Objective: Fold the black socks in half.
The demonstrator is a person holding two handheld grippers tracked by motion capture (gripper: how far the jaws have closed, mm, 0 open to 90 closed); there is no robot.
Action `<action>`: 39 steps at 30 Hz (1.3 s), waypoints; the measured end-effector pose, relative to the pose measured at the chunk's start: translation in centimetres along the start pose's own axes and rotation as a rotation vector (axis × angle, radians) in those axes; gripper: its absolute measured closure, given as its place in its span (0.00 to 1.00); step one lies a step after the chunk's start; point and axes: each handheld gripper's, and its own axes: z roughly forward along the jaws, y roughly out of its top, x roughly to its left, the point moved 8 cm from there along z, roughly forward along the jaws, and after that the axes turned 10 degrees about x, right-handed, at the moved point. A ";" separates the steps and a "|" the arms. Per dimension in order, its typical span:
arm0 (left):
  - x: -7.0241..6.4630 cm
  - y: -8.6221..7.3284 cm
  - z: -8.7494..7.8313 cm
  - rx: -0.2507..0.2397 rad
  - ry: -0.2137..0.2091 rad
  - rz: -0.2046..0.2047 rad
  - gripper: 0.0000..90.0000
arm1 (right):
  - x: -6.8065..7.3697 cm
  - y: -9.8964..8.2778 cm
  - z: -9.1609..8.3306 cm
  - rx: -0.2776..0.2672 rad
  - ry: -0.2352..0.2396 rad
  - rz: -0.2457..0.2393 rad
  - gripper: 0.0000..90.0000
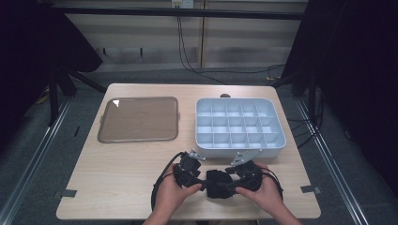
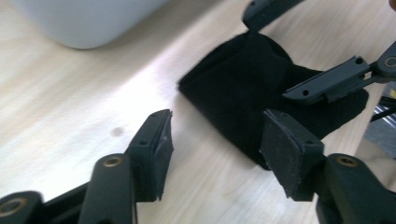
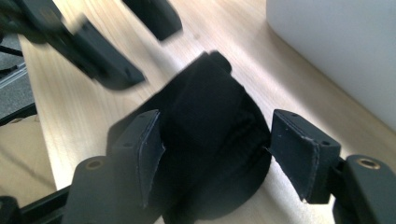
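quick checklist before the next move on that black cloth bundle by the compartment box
1. Black cloth bundle flat on the table: ok.
2. Left gripper jaws open, nothing between them: ok.
3. Right gripper jaws either side of the bundle, pads pressing: cannot tell.
4. Compartment box close behind, cells empty: ok.
5. Brown tray bare: ok.
6. Bundle fully folded: cannot tell.

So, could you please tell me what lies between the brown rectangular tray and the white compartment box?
Nothing: in the high view a bare strip of light wooden table separates the brown tray from the white compartment box.
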 end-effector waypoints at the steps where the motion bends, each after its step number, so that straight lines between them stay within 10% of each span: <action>1: 0.3 -0.1 -0.2 0.001 0.011 0.003 0.46 | -0.1 -0.1 0.1 -0.004 0.001 0.005 0.37; 39: 4.9 -4.6 -1.4 0.024 0.097 -0.039 0.42 | -1.5 -2.3 0.2 -0.024 0.013 0.108 0.37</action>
